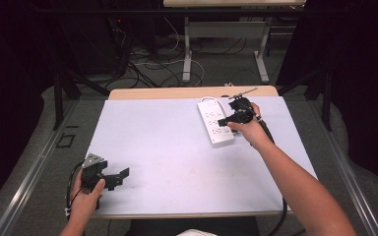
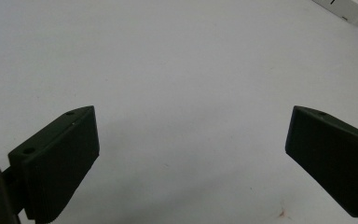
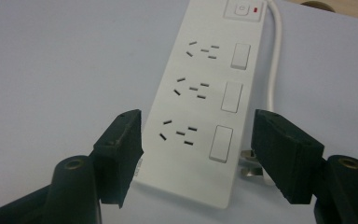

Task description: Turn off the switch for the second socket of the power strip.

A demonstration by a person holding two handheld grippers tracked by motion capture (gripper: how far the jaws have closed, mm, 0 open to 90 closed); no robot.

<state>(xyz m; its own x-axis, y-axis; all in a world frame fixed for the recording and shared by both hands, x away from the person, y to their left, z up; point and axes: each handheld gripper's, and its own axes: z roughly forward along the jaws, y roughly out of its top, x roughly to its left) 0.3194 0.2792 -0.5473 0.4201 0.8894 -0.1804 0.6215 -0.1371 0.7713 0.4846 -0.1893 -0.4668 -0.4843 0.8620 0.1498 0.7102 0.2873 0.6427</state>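
White worktop (image 1: 177,147) carries one power strip (image 1: 215,122) at two o'clock, with three outlet groups; right gripper (image 3: 198,154) spread above it, left gripper (image 2: 191,154) spread at seven o'clock.

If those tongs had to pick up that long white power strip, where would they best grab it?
Probably across its narrow width at the near end, coming down from above. The white plastic power strip lies flat on the pale table sheet; its long straight sides give the right tongs, open astride it, parallel faces. The white cord crowds the right edge.
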